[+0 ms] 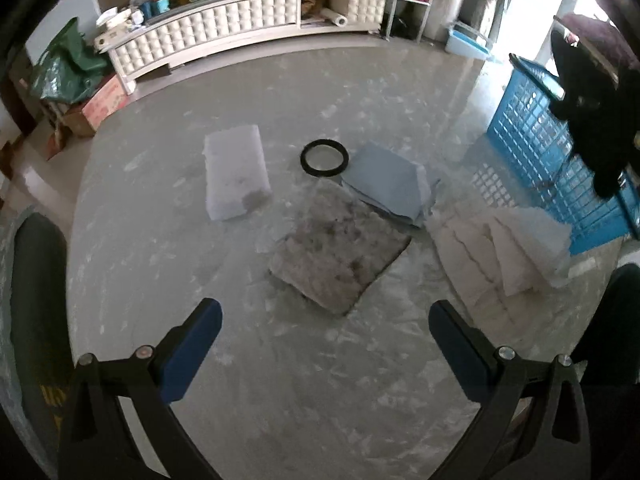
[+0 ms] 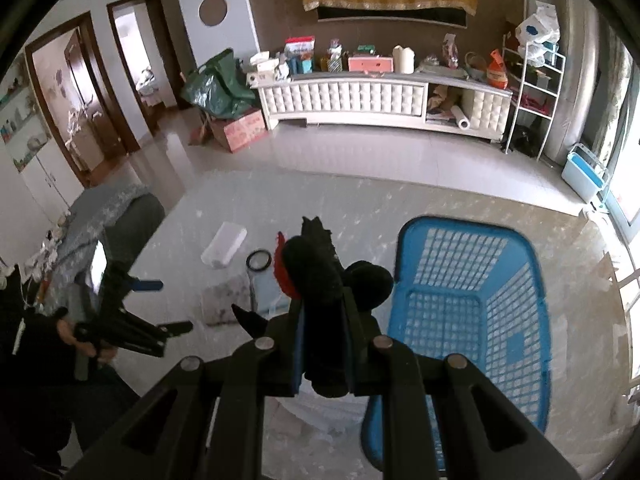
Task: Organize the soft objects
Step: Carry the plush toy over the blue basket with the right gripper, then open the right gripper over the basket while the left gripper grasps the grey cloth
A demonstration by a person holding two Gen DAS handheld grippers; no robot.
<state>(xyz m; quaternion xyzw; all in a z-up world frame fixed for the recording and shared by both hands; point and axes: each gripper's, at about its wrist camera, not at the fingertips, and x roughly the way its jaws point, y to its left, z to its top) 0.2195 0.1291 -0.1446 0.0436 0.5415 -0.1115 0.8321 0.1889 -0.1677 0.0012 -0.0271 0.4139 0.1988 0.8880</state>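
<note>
My right gripper point(image 2: 323, 320) is shut on a black plush toy point(image 2: 320, 268) with a red part, held in the air just left of the blue basket point(image 2: 516, 312). In the left wrist view the toy point(image 1: 596, 120) hangs above the basket point(image 1: 532, 128) at the right. My left gripper point(image 1: 325, 320) is open and empty above the marble table point(image 1: 160, 272). Ahead of it lie a grey furry pad point(image 1: 340, 248), a folded blue cloth point(image 1: 390, 182), a white foam block point(image 1: 234, 172) and a white folded quilt point(image 1: 504, 248).
A black ring point(image 1: 324, 157) lies between the foam block and the blue cloth. A white TV cabinet point(image 2: 380, 100) with clutter stands across the floor, a wire shelf point(image 2: 536, 92) to its right. A grey chair point(image 2: 108, 224) is at the table's left.
</note>
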